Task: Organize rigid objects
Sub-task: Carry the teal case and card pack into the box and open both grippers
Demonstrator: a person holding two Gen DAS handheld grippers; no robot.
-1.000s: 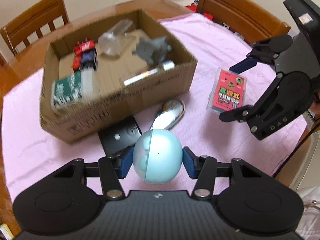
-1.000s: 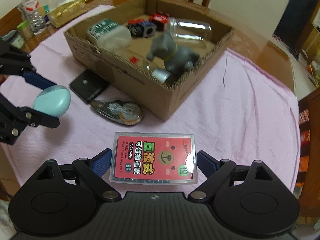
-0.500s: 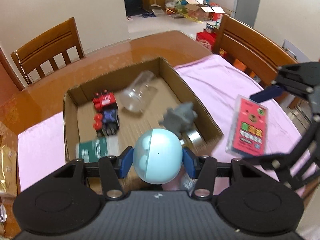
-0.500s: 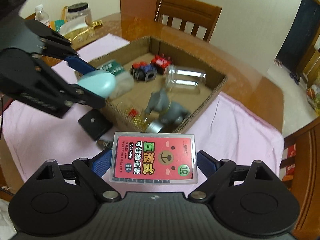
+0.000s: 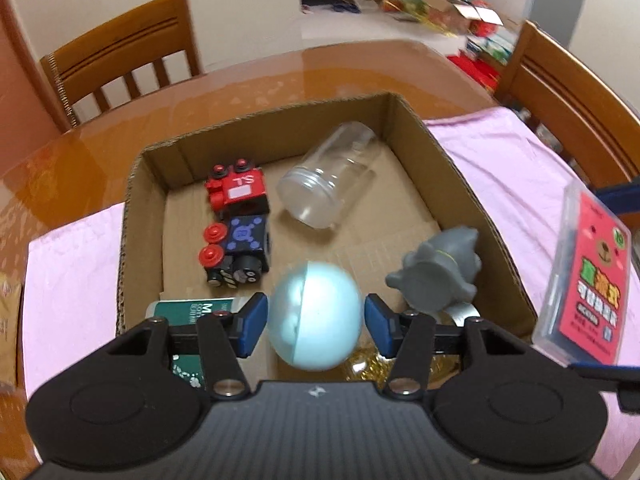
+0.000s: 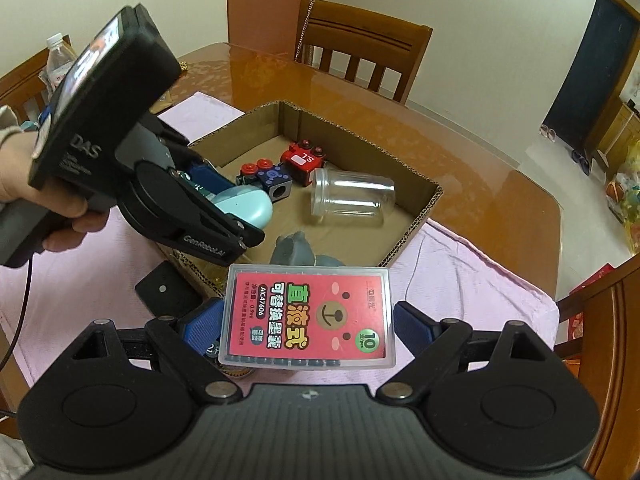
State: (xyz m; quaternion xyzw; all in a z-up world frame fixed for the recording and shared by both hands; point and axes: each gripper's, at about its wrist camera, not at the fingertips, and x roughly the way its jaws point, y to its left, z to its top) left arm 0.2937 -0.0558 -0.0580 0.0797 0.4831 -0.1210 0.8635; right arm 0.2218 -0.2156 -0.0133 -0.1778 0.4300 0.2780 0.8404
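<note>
A pale blue egg-shaped capsule (image 5: pixel 316 316) sits between the blue pads of my left gripper (image 5: pixel 316 322), above the near part of the cardboard box (image 5: pixel 460 160). The jaws are opening, a thin gap shows at the right pad, and the capsule is blurred as it comes loose. The right wrist view shows the same capsule (image 6: pixel 244 208) over the box (image 6: pixel 420 216). My right gripper (image 6: pixel 308 320) is shut on a clear case with a red bear label (image 6: pixel 308 312), held up just short of the box's near wall. That case (image 5: pixel 584 280) stands at the right edge of the left wrist view.
In the box lie a red toy engine (image 5: pixel 236 192), a blue and black one (image 5: pixel 236 252), a clear jar (image 5: pixel 328 176), a grey animal figure (image 5: pixel 436 276) and a green-labelled bottle (image 5: pixel 188 308). A black plate (image 6: pixel 164 292) rests on the pink cloth. Wooden chairs (image 6: pixel 360 48) ring the table.
Both grippers rose from the cloth and came to the box, the left over it, the right beside it with the red case. The left jaws have begun to part around the capsule.
</note>
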